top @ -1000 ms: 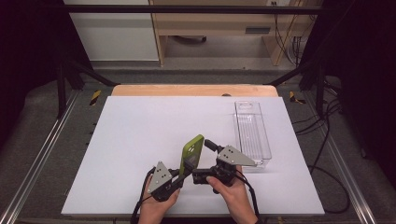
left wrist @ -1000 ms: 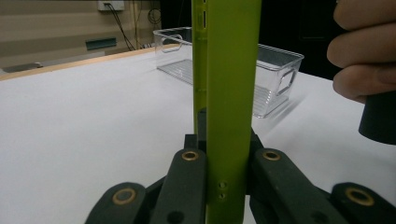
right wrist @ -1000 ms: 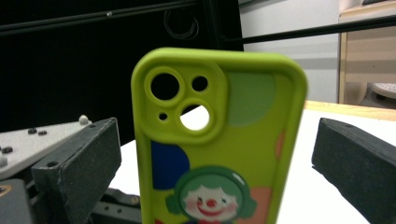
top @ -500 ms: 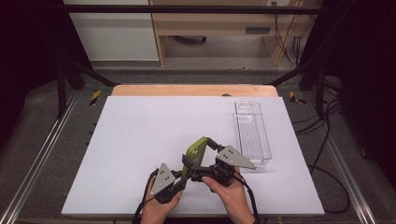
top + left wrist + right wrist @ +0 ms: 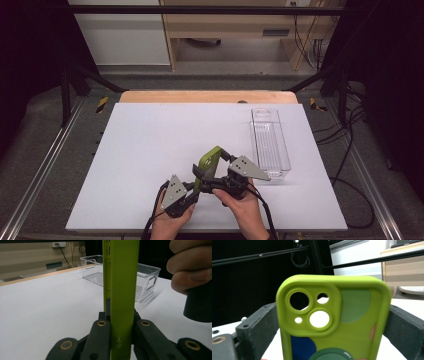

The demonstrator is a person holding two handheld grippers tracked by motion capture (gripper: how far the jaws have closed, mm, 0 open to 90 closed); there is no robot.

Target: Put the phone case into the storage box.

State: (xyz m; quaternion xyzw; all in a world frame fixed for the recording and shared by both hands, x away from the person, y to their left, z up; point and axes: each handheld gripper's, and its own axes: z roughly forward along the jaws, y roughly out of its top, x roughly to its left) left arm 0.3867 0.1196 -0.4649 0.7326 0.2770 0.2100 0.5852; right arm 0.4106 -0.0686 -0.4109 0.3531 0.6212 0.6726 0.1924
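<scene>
- the white desk [image 5: 150,150] carries a clear bin [image 5: 270,142] at its right, likely where the case is headed.
- i hold the green phone case [image 5: 209,165] upright above the desk's near edge.
- my right claw [image 5: 220,172] pinches its sides, my left claw [image 5: 196,177] pinches its edge, steadying it.

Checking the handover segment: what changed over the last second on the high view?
The green phone case tipped over toward the right gripper and sits lower. The right gripper's fingers now flank its sides; the left gripper keeps clamping its edge. Both hands barely shifted. The clear bin stayed put on the white table.
</scene>
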